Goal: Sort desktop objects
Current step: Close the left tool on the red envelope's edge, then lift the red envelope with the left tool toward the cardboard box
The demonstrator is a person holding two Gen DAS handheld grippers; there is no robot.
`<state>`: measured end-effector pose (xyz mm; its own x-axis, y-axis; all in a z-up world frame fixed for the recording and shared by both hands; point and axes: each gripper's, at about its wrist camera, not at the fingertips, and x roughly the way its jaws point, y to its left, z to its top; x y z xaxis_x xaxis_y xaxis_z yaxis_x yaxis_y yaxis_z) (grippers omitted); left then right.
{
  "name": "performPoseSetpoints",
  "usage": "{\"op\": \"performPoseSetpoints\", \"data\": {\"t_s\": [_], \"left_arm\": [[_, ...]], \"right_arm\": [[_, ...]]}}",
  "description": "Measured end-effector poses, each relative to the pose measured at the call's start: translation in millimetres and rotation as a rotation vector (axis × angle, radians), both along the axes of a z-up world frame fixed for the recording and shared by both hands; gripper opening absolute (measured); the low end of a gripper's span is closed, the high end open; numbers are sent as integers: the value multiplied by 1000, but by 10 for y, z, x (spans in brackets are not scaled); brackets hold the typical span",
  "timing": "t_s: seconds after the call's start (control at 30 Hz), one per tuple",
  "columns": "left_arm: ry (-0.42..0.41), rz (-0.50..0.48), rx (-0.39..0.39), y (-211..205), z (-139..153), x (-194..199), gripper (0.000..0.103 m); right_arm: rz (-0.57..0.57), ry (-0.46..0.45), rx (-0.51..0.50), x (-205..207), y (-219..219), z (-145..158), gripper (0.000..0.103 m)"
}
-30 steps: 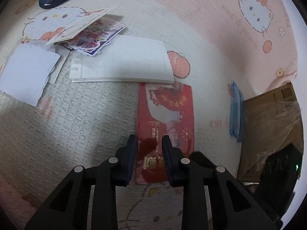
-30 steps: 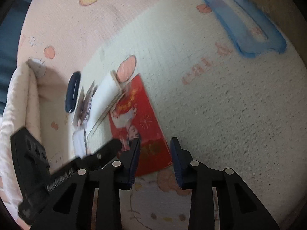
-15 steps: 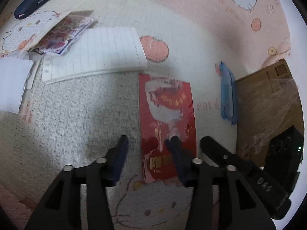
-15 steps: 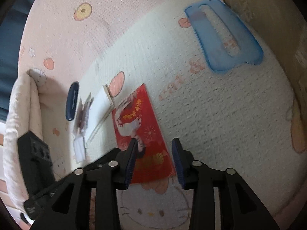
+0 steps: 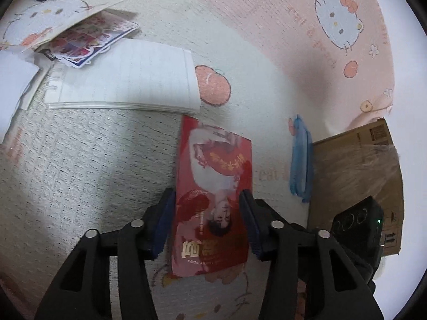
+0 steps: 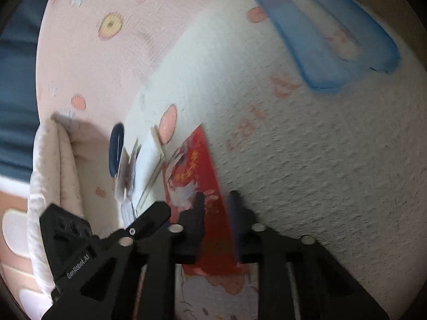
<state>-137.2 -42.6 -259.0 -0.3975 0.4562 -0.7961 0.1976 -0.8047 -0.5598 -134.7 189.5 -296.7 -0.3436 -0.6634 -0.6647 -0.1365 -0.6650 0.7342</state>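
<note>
Both claws met at the red envelope (image 5: 213,200), which lay on the cartoon-printed mat (image 5: 80,186). Left claw (image 5: 206,220) stood released, its jaws having just narrowed, one at each long side of the envelope; I could not tell if the pads touched it. Right claw (image 6: 216,213) had just been closing and looked nearly clenched over the envelope's near right edge; the blur hid whether it pinched it. Beyond the envelope lay a white notepad (image 5: 125,80), then a sticker sheet (image 5: 90,40). Right of the envelope lay a blue case (image 5: 301,160), beside a cardboard box (image 5: 355,181).
</note>
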Motion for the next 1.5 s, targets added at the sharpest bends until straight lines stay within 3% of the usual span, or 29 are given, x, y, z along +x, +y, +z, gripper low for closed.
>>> {"op": "performPoseSetpoints", "data": {"t_s": [0.03,0.13,0.23,0.3,0.4,0.57,0.67,0.8,1.1,1.2,1.27,1.4,1.5], "left_arm": [[-3,2,-23,3,10,9,33],[-11,-2,-78,8,20,11,20],[-9,-3,-109,33,72,-3,18],[0,-16,-137,55,115,-10,18],[-28,-22,-142,9,81,2,18],[-48,-15,-37,-148,0,62,18],[-43,-32,-75,-86,17,58,17],[-54,-25,-44,-132,2,51,17],[-86,-12,110,-209,-91,63,25],[-98,19,154,-235,-120,81,25],[-97,15,144,-211,-110,86,25],[-77,-41,6,-12,-4,63,25],[-69,-43,-15,29,39,62,14]], "right_arm": [[-14,-12,-17,2,23,-8,13],[24,-3,49,-11,-60,69,13],[94,21,154,2,-208,196,13],[117,27,153,31,-227,234,13],[132,-21,57,53,-147,138,13],[59,-112,-216,102,-12,-154,13],[56,-74,-83,109,-125,-79,12],[73,-26,56,71,-226,49,13],[94,43,229,81,-333,166,16],[72,37,198,89,-267,134,16],[61,38,177,95,-223,112,16],[83,67,257,109,-304,193,16],[93,103,333,119,-356,308,16]]}}
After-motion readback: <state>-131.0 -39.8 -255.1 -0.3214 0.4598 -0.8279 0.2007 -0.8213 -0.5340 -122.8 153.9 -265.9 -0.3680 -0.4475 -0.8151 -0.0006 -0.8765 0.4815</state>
